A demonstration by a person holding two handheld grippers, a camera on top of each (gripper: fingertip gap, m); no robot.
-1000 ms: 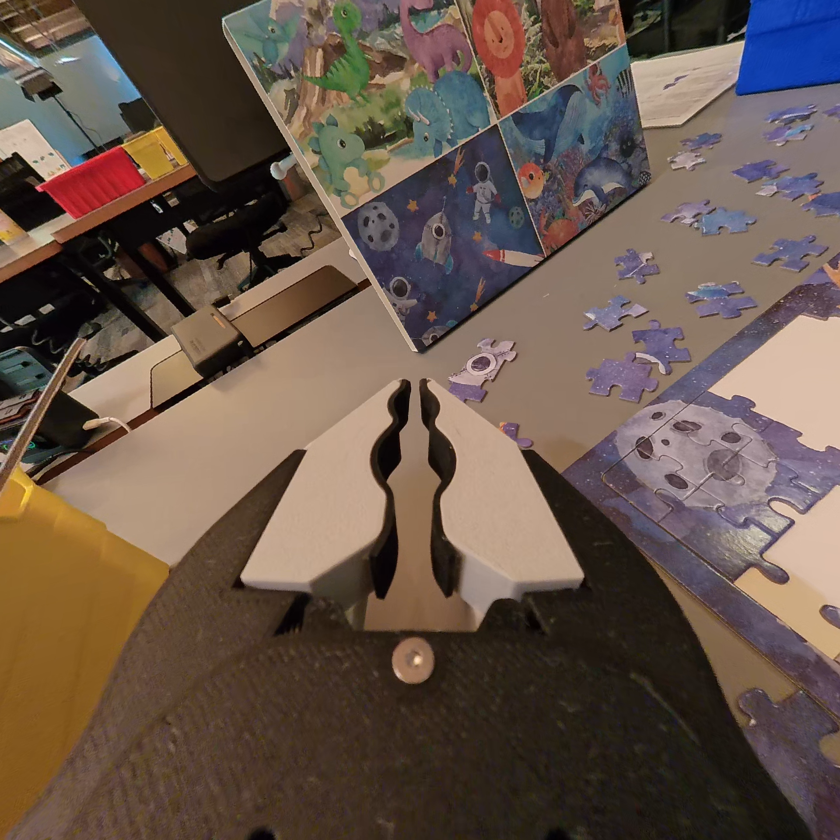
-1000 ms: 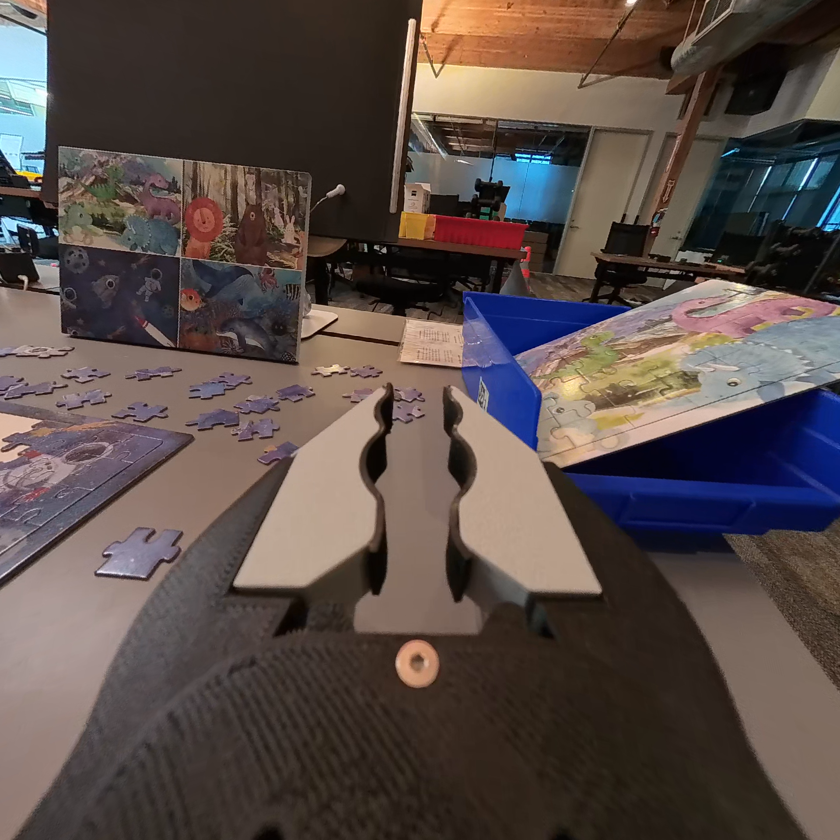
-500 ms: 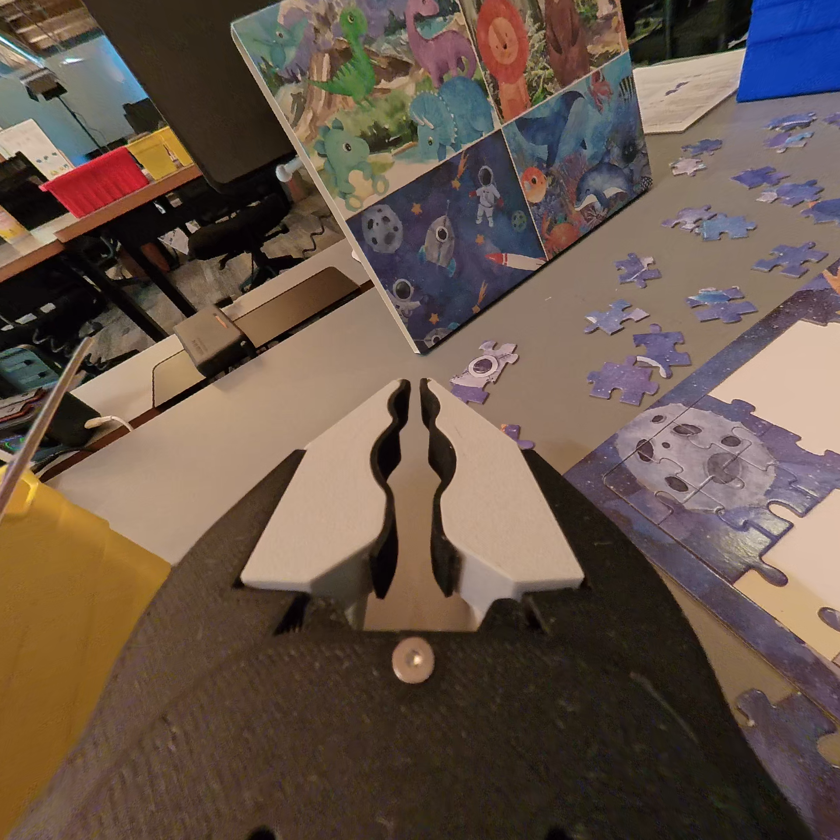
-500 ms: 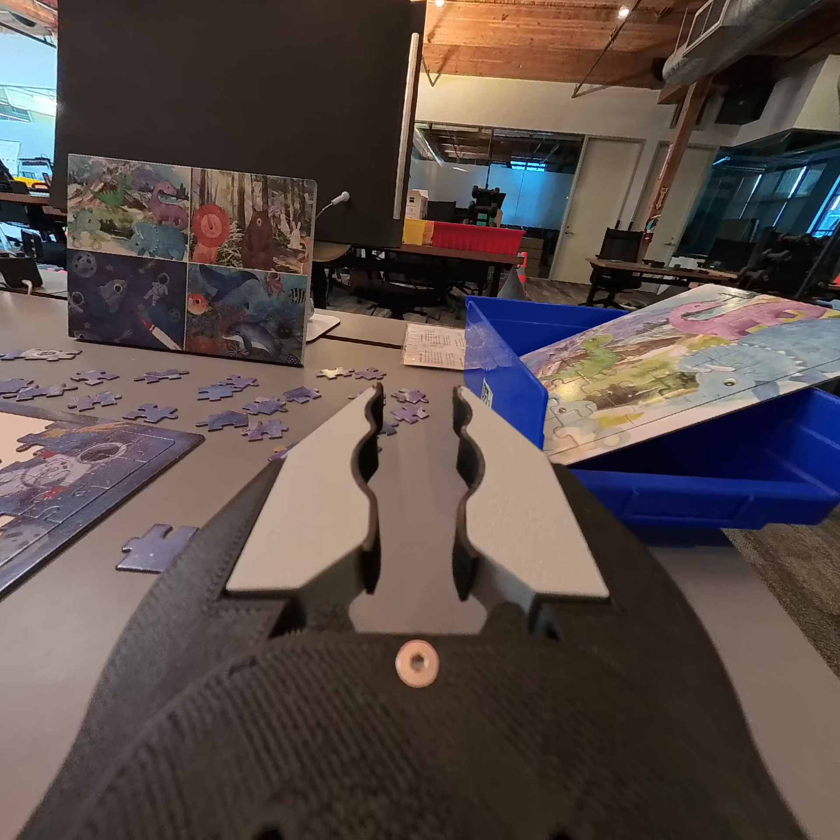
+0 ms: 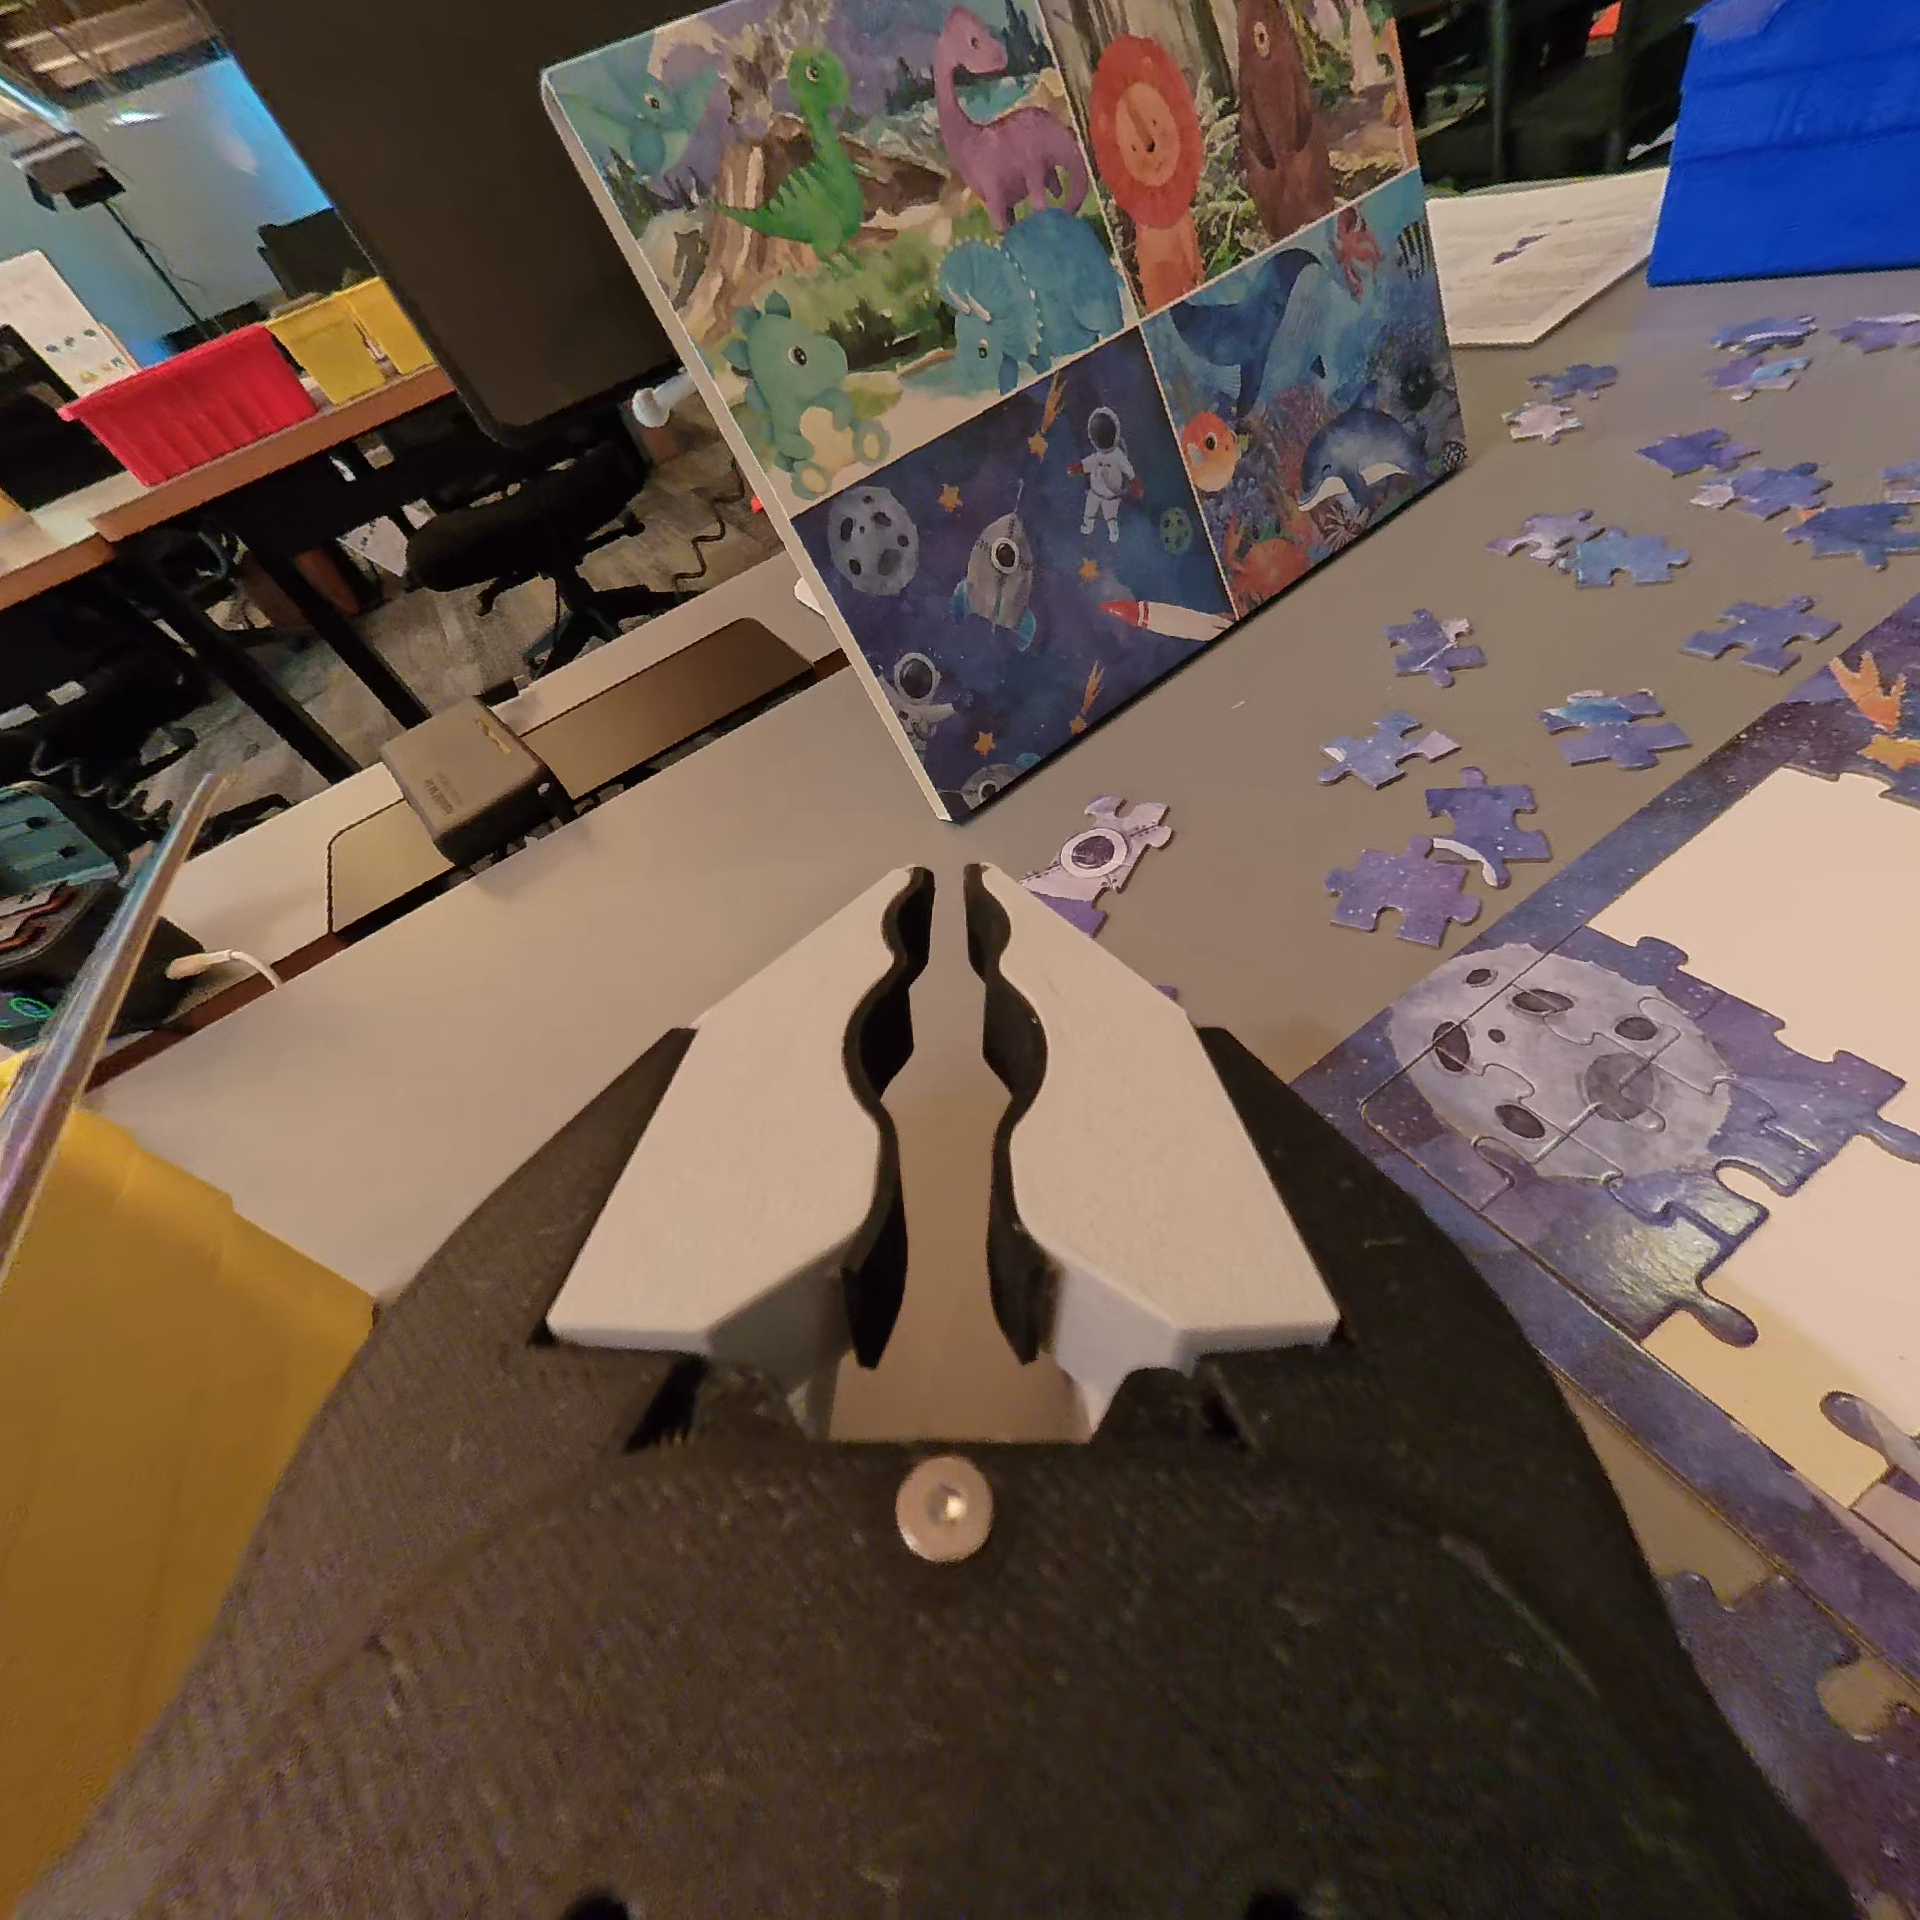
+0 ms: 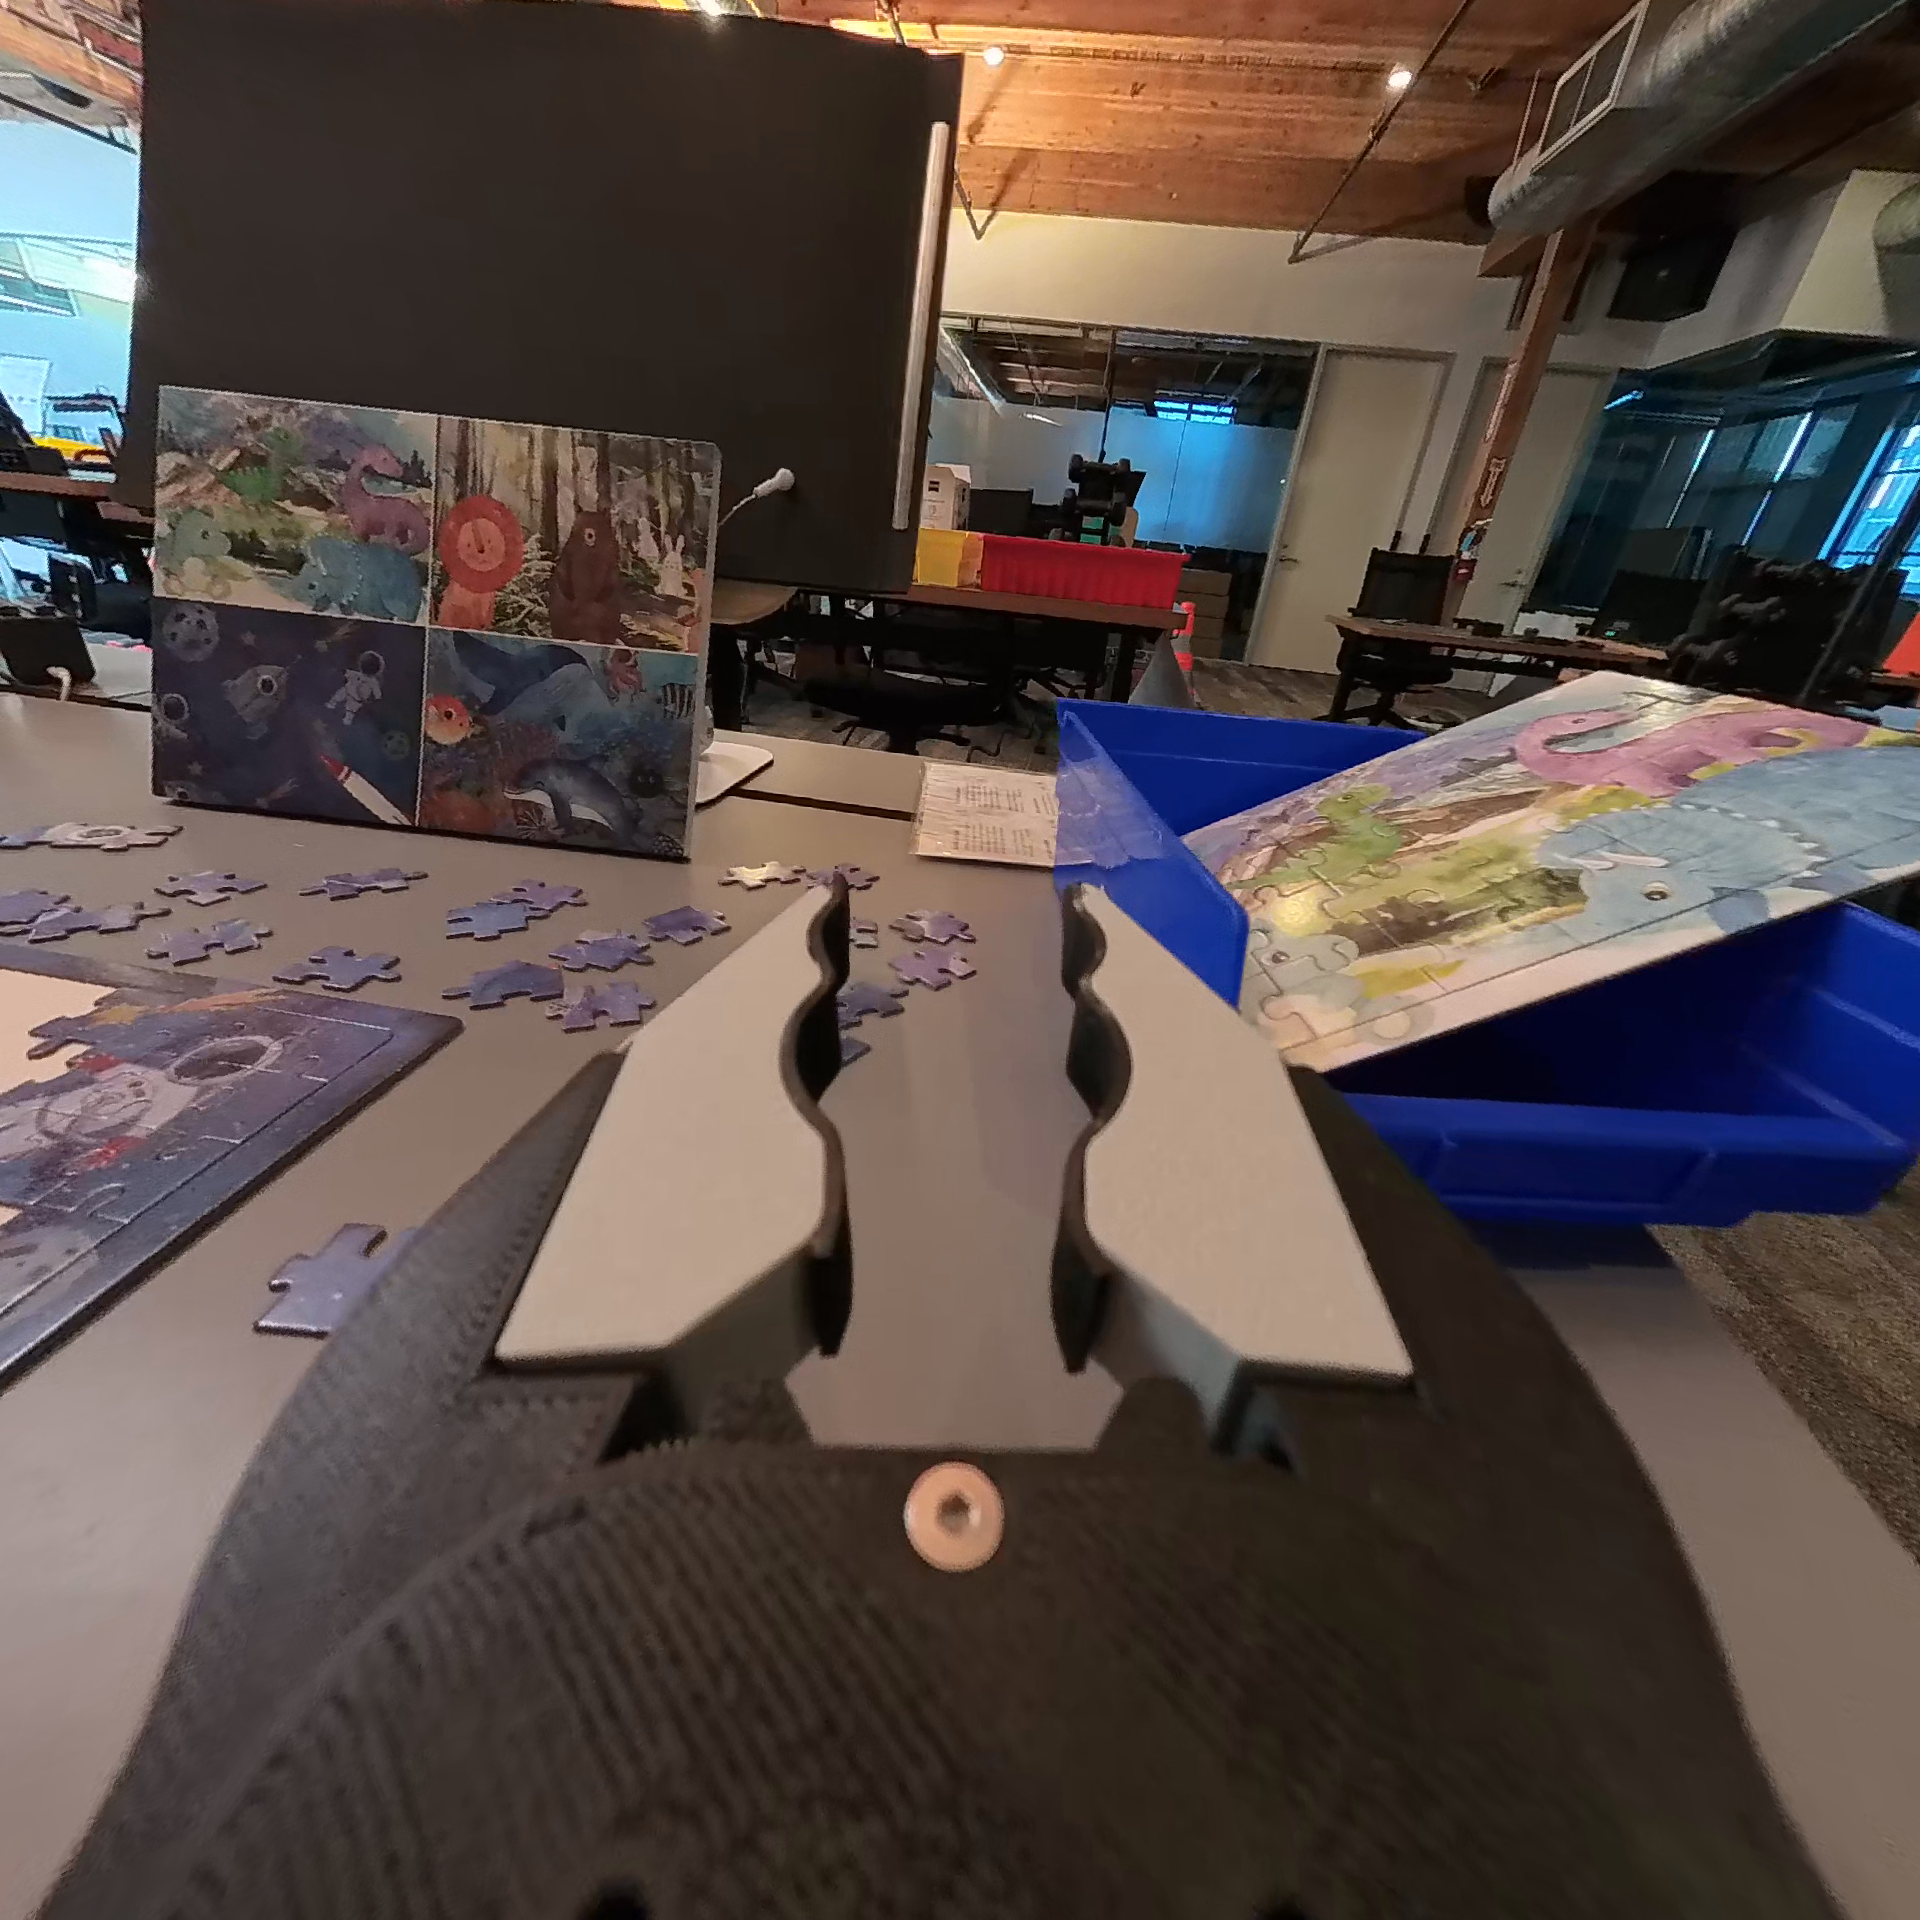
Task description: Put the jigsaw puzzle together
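On the desk (image 6: 125, 1475), a picture board (image 6: 431, 613) stands upright toward the far edge. Loose puzzle pieces (image 6: 499, 920) lie scattered before it. A puzzle tray (image 5: 1621, 1132) lies flat nearer the front edge, left of the scattered pieces in the right wrist view. At the desk's right edge sits a bin (image 6: 1621, 1101), with a finished puzzle (image 6: 1558, 842) tilted across its rim. A paper sheet (image 6: 987, 810) lies behind the bin's left corner.

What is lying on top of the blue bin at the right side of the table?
A finished dinosaur puzzle board lies tilted across the blue bin, its low edge toward the table. The part of the bin's inside that shows holds nothing; the board covers the rest.
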